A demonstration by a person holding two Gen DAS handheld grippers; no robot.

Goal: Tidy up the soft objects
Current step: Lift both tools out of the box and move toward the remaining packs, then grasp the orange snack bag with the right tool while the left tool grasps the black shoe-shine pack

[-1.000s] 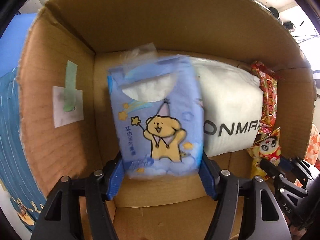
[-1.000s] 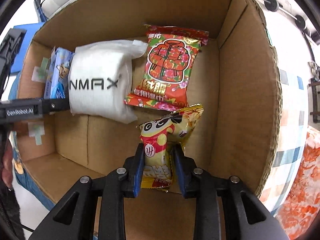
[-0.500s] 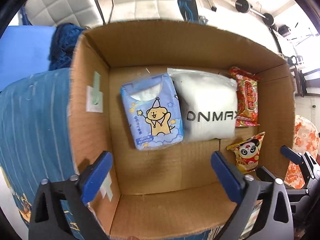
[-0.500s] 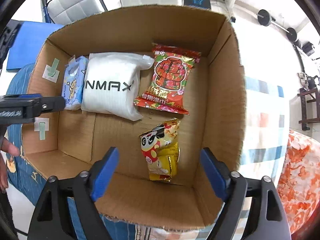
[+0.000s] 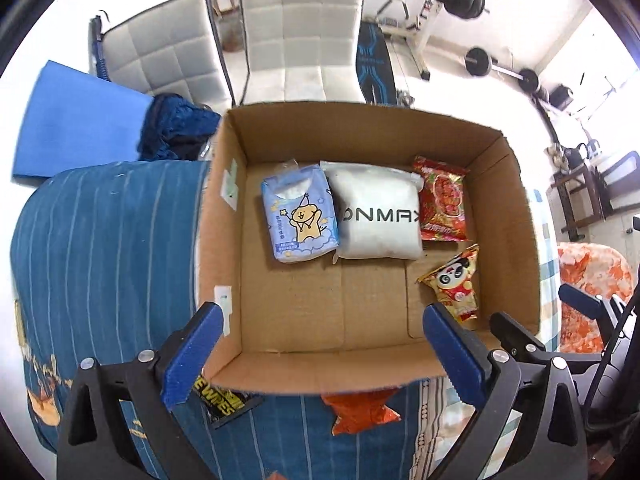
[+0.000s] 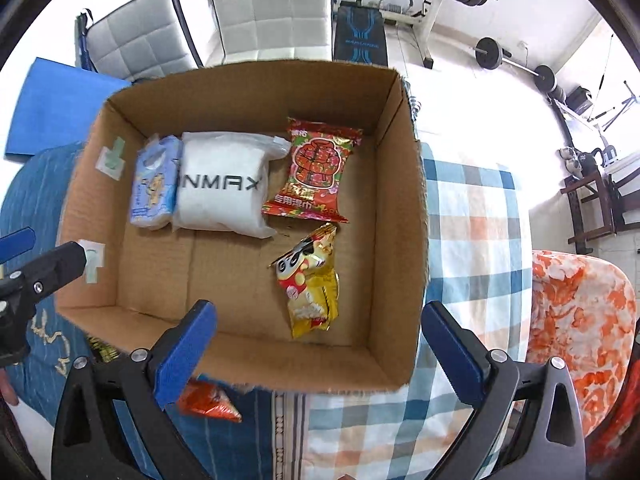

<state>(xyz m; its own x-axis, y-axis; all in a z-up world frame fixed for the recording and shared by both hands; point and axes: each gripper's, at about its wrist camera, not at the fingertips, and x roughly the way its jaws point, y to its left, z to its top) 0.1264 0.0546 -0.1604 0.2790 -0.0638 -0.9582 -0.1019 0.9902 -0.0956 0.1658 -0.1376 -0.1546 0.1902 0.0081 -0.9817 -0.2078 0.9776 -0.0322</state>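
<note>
Both tongs, left and right, gape empty above cardboard box; right tongs opening; panda packet at 5 o'clock.

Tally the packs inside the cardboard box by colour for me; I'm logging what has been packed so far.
Blue tissue pack: 1
White pack: 1
Red pack: 1
Yellow panda pack: 1
Total in the cardboard box: 4

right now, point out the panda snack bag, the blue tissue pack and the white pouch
panda snack bag (image 6: 308, 280), right wrist view, on its middle
blue tissue pack (image 5: 300, 216), left wrist view, on the cartoon dog
white pouch (image 5: 378, 216), left wrist view, by its black lettering
</note>
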